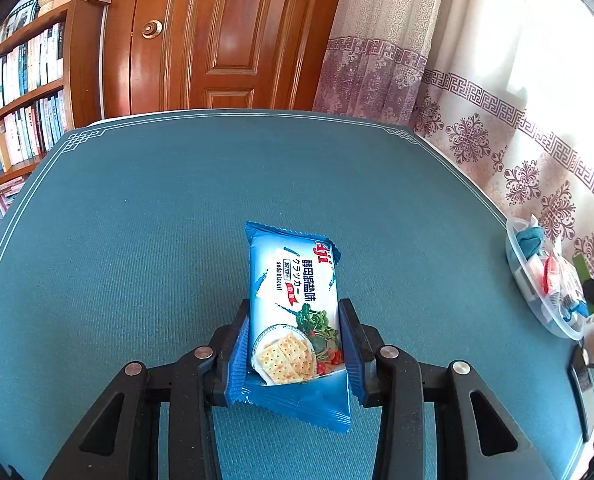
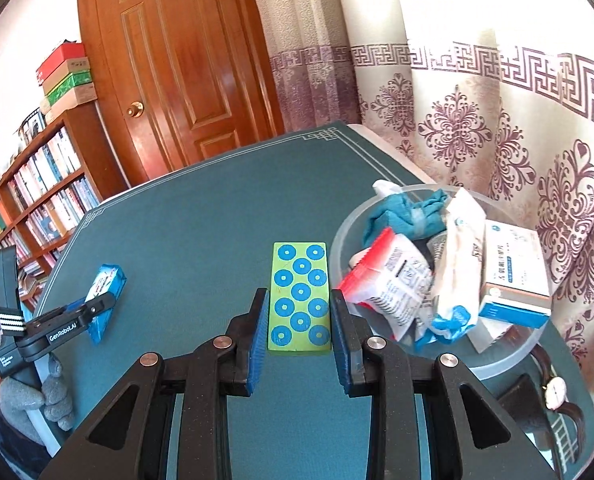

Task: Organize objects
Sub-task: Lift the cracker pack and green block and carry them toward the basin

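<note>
A teal-covered desk [image 2: 201, 216] is standing before a wooden door. The left claw [image 1: 295, 344] is clamping a blue cracker packet [image 1: 293, 292]; the right claw [image 2: 299, 328] is clamping a green dotted block [image 2: 300, 304] beside the clear bowl [image 2: 509, 356], already holding several packets. Both items are awaiting placement.

Right gripper [image 2: 299, 312] clamped on green block [image 2: 300, 304] above teal table [image 2: 201, 216]. Clear bowl [image 2: 509, 356] of packets at right. Left gripper [image 2: 101, 306] gripping blue packet [image 2: 107, 280] at left.
</note>
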`<act>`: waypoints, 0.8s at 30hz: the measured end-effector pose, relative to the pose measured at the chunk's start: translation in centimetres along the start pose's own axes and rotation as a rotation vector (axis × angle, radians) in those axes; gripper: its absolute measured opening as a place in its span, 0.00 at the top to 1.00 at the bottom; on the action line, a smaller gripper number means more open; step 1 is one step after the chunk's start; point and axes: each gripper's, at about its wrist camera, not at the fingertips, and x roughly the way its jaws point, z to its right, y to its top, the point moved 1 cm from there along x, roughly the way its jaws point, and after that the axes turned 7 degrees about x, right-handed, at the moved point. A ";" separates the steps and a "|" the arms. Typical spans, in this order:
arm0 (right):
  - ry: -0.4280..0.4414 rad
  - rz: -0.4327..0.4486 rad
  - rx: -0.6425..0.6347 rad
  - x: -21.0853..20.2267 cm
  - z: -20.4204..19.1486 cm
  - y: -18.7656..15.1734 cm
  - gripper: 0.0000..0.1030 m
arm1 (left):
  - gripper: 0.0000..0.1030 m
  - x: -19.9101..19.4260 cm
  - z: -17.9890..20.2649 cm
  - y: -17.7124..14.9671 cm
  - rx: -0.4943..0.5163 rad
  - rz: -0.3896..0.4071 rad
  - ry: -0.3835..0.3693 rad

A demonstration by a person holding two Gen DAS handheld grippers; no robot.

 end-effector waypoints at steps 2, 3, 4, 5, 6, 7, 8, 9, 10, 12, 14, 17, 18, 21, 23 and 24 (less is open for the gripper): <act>-0.017 0.015 0.021 -0.4 1.3 0.4 0.71 | 0.59 0.1 0.1 -0.1 0.007 -0.007 0.003; -0.025 0.024 0.032 -0.7 1.9 0.6 0.71 | 0.59 0.2 0.2 -0.2 0.008 -0.009 0.004; -0.033 0.033 0.043 -1.0 2.6 0.8 0.71 | 0.59 0.2 0.2 -0.2 0.011 -0.011 0.005; -0.042 0.044 0.055 -1.2 3.2 1.0 0.71 | 0.59 0.3 0.3 -0.2 0.014 -0.013 0.007; -0.053 0.055 0.067 -1.5 3.9 1.1 0.71 | 0.59 0.3 0.4 -0.3 0.018 -0.014 0.008; -0.063 0.064 0.080 -1.7 4.7 1.3 0.71 | 0.59 0.3 0.5 -0.3 0.023 -0.015 0.009; -0.075 0.071 0.093 -1.9 5.2 1.5 0.71 | 0.59 0.4 0.7 -0.3 0.028 -0.015 0.009; -0.087 0.078 0.106 -2.0 6.0 1.7 0.71 | 0.59 0.4 0.9 -0.3 0.033 -0.016 0.010; -0.100 0.083 0.118 -2.0 6.7 1.9 0.71 | 0.59 0.4 1.1 -0.3 0.039 -0.018 0.010; -0.122 0.091 0.137 -1.9 8.0 2.4 0.71 | 0.59 0.4 1.3 -0.4 0.048 -0.019 0.010; -0.146 0.097 0.154 -1.7 9.0 2.6 0.71 | 0.59 0.3 1.5 -0.4 0.053 -0.023 0.008; -0.163 0.092 0.170 -1.1 10.2 2.8 0.71 | 0.59 0.3 1.9 -0.4 0.053 -0.028 -0.002; -0.168 0.089 0.168 -0.9 10.4 2.7 0.71 | 0.59 0.3 2.0 -0.4 0.051 -0.031 -0.009; -0.181 0.081 0.163 -0.1 10.9 2.8 0.71 | 0.59 0.3 2.7 -0.5 0.057 -0.036 -0.020; -0.191 0.078 0.155 0.4 11.1 2.9 0.71 | 0.59 0.2 3.4 -0.5 0.066 -0.037 -0.027; -0.198 0.077 0.148 0.6 11.1 3.0 0.71 | 0.59 0.2 3.6 -0.5 0.070 -0.037 -0.030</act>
